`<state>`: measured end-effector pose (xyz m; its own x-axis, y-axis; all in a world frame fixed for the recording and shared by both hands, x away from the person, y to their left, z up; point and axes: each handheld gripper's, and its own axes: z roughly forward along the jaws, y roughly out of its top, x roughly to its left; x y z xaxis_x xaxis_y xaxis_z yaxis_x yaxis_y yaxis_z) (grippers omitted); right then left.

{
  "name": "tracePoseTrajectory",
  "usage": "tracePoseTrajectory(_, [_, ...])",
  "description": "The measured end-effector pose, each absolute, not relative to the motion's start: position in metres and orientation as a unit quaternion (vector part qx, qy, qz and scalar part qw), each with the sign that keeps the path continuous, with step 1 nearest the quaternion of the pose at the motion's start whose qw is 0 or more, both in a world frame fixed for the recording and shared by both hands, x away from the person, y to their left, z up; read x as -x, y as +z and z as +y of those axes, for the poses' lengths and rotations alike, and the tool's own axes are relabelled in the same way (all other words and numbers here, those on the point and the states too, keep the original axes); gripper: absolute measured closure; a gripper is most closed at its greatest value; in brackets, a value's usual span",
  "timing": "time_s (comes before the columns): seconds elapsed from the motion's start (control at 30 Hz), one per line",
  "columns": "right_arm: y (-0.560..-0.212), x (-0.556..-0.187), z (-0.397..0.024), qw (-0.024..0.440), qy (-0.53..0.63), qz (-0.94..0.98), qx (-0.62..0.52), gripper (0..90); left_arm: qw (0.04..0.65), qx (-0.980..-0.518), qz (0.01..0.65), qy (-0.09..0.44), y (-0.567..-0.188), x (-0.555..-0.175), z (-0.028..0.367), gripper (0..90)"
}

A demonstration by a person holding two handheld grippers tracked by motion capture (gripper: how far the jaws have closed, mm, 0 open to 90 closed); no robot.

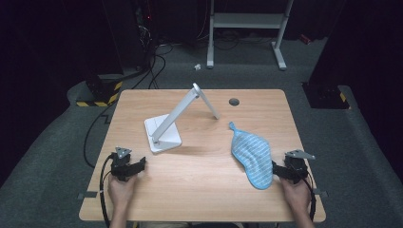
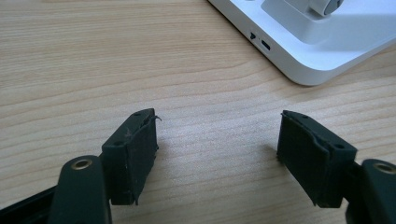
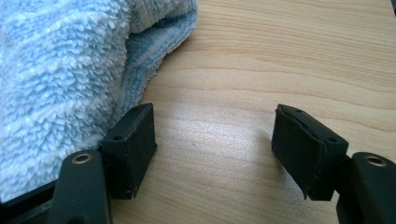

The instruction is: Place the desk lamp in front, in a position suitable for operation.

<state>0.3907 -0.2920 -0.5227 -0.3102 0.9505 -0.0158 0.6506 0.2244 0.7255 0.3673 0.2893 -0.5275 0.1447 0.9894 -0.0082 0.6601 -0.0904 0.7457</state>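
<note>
At the wooden bench (image 1: 199, 171), the left tool (image 1: 138, 166) rests low on the surface just short of the white lamp stand (image 1: 164, 135), jaws spread wide with bare wood between them. The stand, its arm folded over in an inverted V, carries no readable brand; the left gripper view brings out two small ports on its base edge (image 2: 259, 41). To the right of the stand lies the blue striped cloth (image 1: 252, 159), flat on the bench. The right tool (image 1: 280, 170) sits at the cloth's right edge, jaws apart, gripping nothing; the right gripper view shows the cloth's fluffy pile (image 3: 56, 74) beside one jaw.
</note>
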Motion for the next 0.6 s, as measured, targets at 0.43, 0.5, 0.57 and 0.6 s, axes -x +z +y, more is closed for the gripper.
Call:
tracePoseTrajectory(0.43, [-0.5228, -0.3906, -0.2920, 0.239, 0.316, 0.746, -0.535, 29.8, 0.309, -0.688, 0.600, 0.267, -0.5278, -0.3672, 0.2871, 27.2])
tracePoseTrajectory(0.5, [-0.5227, -0.3905, -0.2918, 0.238, 0.316, 0.745, -0.537, 29.8, 0.307, -0.690, 0.598, 0.267, -0.5277, -0.3673, 0.2872, 27.2])
tracePoseTrajectory(0.57, [-0.5228, -0.3905, -0.2919, 0.238, 0.316, 0.746, -0.537, 29.7, 0.307, -0.690, 0.598, 0.267, -0.5277, -0.3673, 0.2871, 26.8])
tracePoseTrajectory(0.6, [-0.5228, -0.3905, -0.2919, 0.238, 0.316, 0.746, -0.537, 29.7, 0.307, -0.690, 0.598, 0.267, -0.5277, -0.3673, 0.2871, 26.8])
